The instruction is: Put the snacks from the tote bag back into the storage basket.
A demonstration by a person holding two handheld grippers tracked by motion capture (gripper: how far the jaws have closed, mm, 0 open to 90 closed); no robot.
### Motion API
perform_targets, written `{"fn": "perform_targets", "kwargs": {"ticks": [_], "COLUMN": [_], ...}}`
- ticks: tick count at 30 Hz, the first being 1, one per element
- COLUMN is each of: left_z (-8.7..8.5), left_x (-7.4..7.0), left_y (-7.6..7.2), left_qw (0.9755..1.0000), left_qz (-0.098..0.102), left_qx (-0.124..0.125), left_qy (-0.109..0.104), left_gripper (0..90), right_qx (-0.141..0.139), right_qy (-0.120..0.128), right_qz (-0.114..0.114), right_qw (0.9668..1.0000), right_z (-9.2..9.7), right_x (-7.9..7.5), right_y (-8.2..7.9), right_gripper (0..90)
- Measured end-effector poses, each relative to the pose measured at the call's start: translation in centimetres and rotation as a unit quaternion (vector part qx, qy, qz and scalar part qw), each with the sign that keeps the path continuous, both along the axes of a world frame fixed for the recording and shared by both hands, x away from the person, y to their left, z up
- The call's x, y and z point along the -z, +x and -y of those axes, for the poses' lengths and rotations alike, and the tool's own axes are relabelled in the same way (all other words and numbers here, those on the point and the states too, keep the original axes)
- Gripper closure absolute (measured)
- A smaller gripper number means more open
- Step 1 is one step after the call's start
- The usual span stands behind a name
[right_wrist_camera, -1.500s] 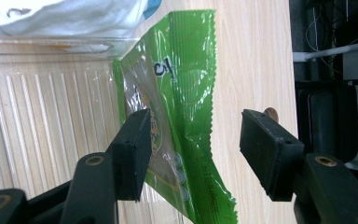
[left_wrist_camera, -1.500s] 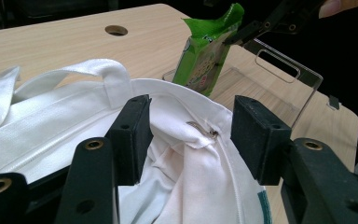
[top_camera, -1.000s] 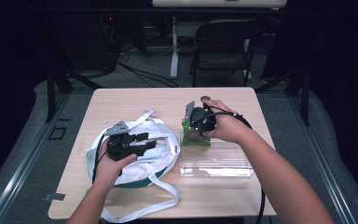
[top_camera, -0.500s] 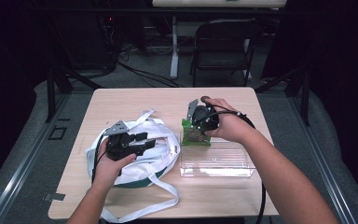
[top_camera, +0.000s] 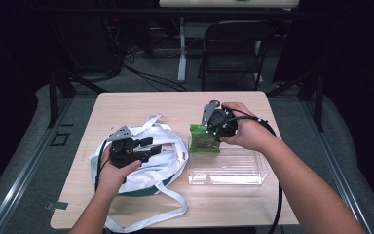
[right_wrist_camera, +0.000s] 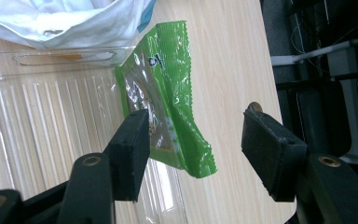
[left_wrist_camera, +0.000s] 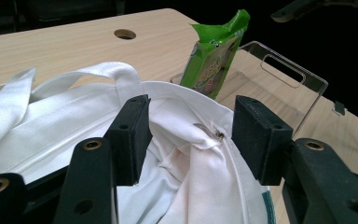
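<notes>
Wooden table (top_camera: 126, 105) under us. Left of the clear tray (top_camera: 229, 168), our left gripper (top_camera: 148, 145) spreads half-open inside the white bag (top_camera: 168, 161), mouthing it wide. Right gripper (right_wrist_camera: 193, 140), jaws parted around the green packet (top_camera: 203, 139), gripping nothing, packet propped on tray's rim.

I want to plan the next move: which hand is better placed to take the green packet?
The right. Its gripper already has open fingers around the green packet by the clear tray; the left gripper is at the white bag.
</notes>
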State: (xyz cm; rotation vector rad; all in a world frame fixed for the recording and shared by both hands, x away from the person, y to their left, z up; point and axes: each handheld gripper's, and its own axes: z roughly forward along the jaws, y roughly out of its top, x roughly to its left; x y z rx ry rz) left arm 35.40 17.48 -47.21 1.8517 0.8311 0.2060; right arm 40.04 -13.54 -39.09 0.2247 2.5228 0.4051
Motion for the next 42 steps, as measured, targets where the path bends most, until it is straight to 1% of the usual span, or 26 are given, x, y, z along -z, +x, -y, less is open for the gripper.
{"fn": "perform_targets", "kwargs": {"ticks": [3,7,8,9,10,11,12,14,16,18,22,25,26,28,30,31,33,34,35,36,38,39,41,42], "left_z": [-0.1,-0.1,-0.1,-0.1,-0.1,-0.1,-0.1,-0.1,-0.2,-0.2,-0.2,-0.2,-0.2,-0.2,-0.2,-0.1,-0.2,-0.2,-0.2,-0.2,-0.2,-0.1,-0.1,-0.1], "left_x": [0.0,0.0,0.0,0.0,0.0,0.0,0.0,0.0,0.0,0.0,0.1,0.0,0.0,0.1,0.2,0.2,0.2,0.2,0.2,0.2,0.3,0.3,0.4,0.4], "left_y": [0.0,0.0,0.0,0.0,0.0,0.0,0.0,0.1,0.1,0.1,0.1,0.1,0.1,0.1,0.1,0.1,0.2,0.2,0.2,0.2,0.2,0.2,0.2,0.2], "left_qw": [1.0000,1.0000,1.0000,1.0000,1.0000,1.0000,1.0000,1.0000,1.0000,1.0000,1.0000,1.0000,1.0000,1.0000,1.0000,1.0000,1.0000,1.0000,1.0000,1.0000,1.0000,0.9999,1.0000,1.0000], "left_qz": [0.001,0.002,0.002,0.002,0.002,0.002,0.002,0.002,0.003,0.003,0.003,0.005,0.005,0.002,0.000,0.000,0.001,0.001,0.001,0.001,0.001,0.001,-0.001,-0.001], "left_qx": [-0.003,-0.003,-0.003,-0.003,-0.003,-0.004,-0.004,-0.005,-0.004,-0.005,-0.007,-0.007,-0.007,-0.006,-0.006,-0.007,-0.007,-0.007,-0.006,-0.007,-0.007,-0.007,-0.008,-0.007], "left_qy": [-0.003,-0.002,-0.003,-0.003,-0.003,-0.002,-0.002,-0.002,-0.001,-0.001,0.000,0.002,0.002,0.003,0.004,0.001,0.004,0.004,0.004,0.006,0.007,0.007,0.005,0.007], "left_gripper": [46.5,46.4,46.4,46.4,46.4,46.4,46.4,46.4,46.4,46.4,46.4,46.6,46.5,46.6,46.6,46.6,46.5,46.6,46.6,46.6,46.6,46.6,46.6,46.6], "right_qx": [0.004,0.024,0.035,0.039,0.045,0.055,0.062,0.079,0.094,0.106,0.133,0.156,0.159,0.167,0.171,0.173,0.181,0.185,0.189,0.194,0.204,0.207,0.211,0.213], "right_qy": [0.013,0.051,0.072,0.085,0.092,0.114,0.123,0.150,0.163,0.187,0.234,0.276,0.280,0.275,0.280,0.286,0.297,0.305,0.311,0.314,0.325,0.326,0.334,0.336], "right_qz": [0.000,-0.001,-0.001,-0.002,-0.004,-0.008,-0.010,-0.016,-0.011,-0.006,-0.003,-0.016,-0.019,-0.014,-0.018,-0.017,-0.015,-0.016,-0.013,-0.010,-0.007,-0.010,-0.010,-0.011], "right_qw": [0.9999,0.9984,0.9968,0.9956,0.9947,0.9919,0.9904,0.9854,0.9820,0.9767,0.9631,0.9484,0.9464,0.9467,0.9445,0.9425,0.9376,0.9341,0.9313,0.9293,0.9235,0.9223,0.9186,0.9175], "right_z": [0.3,0.8,1.0,1.2,1.4,1.5,1.7,2.1,2.3,2.6,3.3,3.9,4.0,4.2,4.4,4.5,4.8,5.0,5.2,5.4,5.6,5.8,6.0,6.1], "right_x": [-0.2,-0.3,-0.2,-0.2,-0.2,-0.1,-0.1,0.2,0.3,0.4,0.9,1.6,1.8,2.3,2.8,2.9,3.2,3.3,3.4,3.5,3.7,3.8,4.0,4.1], "right_y": [-0.6,-1.3,-1.4,-1.5,-1.6,-1.7,-1.7,-1.7,-1.9,-2.3,-3.1,-3.4,-3.5,-3.7,-3.8,-3.9,-4.1,-4.2,-4.3,-4.4,-4.6,-4.6,-4.8,-4.8], "right_gripper": [39.9,39.5,39.9,41.1,42.8,43.9,44.7,45.5,46.6,46.5,47.0,48.1,48.1,48.1,48.6,48.8,49.1,49.9,50.4,50.6,51.3,51.3,51.3,51.3]}}
